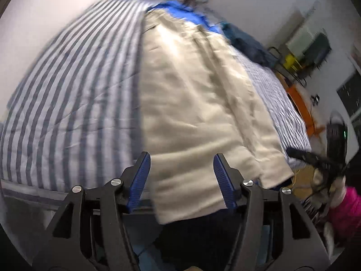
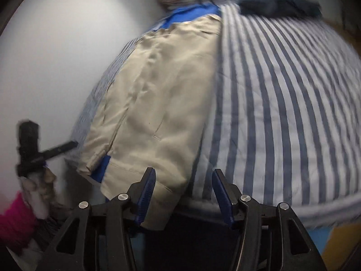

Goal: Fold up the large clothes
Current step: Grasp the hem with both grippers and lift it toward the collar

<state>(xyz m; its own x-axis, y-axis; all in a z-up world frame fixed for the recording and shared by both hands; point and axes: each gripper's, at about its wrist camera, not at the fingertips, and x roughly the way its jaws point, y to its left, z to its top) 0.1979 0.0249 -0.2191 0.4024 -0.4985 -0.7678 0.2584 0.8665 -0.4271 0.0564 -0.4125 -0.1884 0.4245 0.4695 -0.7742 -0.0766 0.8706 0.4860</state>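
Note:
A beige jacket (image 1: 191, 103) with a blue lining lies lengthwise on a bed with a blue and white striped cover (image 1: 67, 94). Its hem hangs over the bed's near edge. My left gripper (image 1: 182, 155) is open above that hem, and the cloth shows between the blue pads without being pinched. In the right wrist view the jacket (image 2: 153, 103) lies left of centre. My right gripper (image 2: 183, 170) is open over the jacket's near right corner and the striped cover (image 2: 282, 113). That corner lies beside its left finger (image 2: 146, 194). Both views are blurred.
A dark blue garment (image 1: 248, 43) lies at the far end of the bed, also seen from the right wrist (image 2: 279, 4). A pink sleeve (image 2: 13, 221) shows at the frame edge. Orange furniture (image 1: 300, 103) and a yellow chair (image 1: 291, 62) stand beyond the bed. A white wall (image 2: 56, 56) runs along the bed's left side.

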